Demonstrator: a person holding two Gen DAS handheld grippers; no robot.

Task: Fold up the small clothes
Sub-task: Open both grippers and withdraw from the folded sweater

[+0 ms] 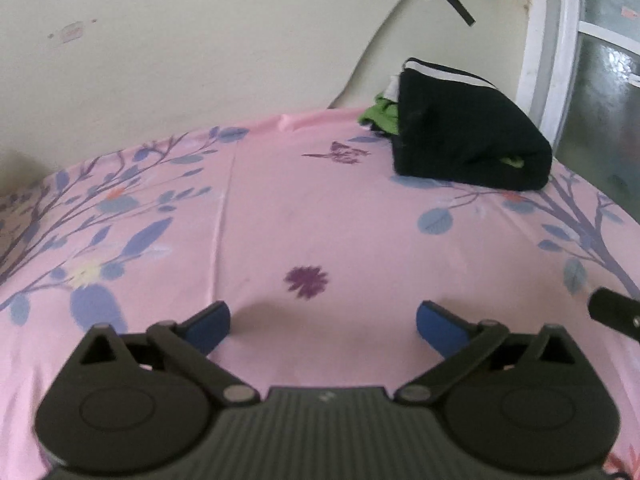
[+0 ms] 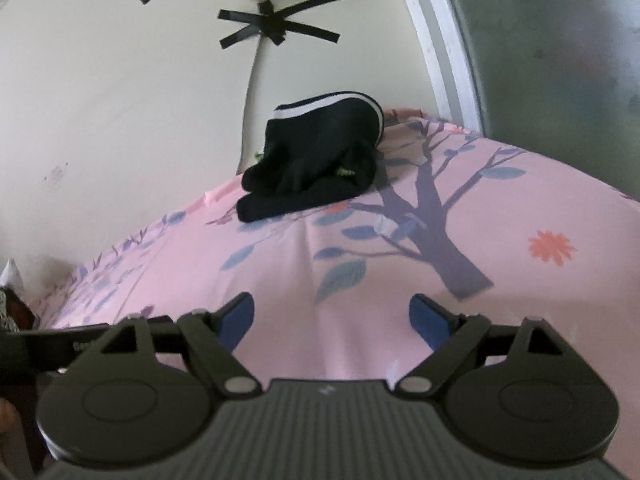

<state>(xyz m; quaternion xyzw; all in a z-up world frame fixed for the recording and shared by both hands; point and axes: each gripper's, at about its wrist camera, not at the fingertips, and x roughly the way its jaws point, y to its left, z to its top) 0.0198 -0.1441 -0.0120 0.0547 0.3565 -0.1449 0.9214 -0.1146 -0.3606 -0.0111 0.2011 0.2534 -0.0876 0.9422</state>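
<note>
Over the near left of the bed, the left claw [image 1: 323, 322] with blue pads on black fingers stood released, its jaws spread wide with nothing between them but the pink bedsheet printed with blue leaves and purple branches [image 1: 280, 216]. A dark purple flower print [image 1: 306, 281] lay just beyond its fingertips. Farther right, the right claw [image 2: 331, 316] was likewise released, jaws wide apart and empty above the sheet, with a printed purple tree trunk [image 2: 444, 236] beyond its right finger. At the far side of the bed, close to the cream wall [image 1: 180, 40], sat a folded black garment with white stripes along its top edge [image 1: 460, 136], resting on the sheet well apart from both claws. A bit of bright green cloth [image 1: 380, 114] showed just behind its left side, touching it. On the wall above, strips of black tape crossed in a star shape [image 2: 280, 24] held a cable. At the far right stood a white-framed window with frosted glass [image 2: 540, 60].
</note>
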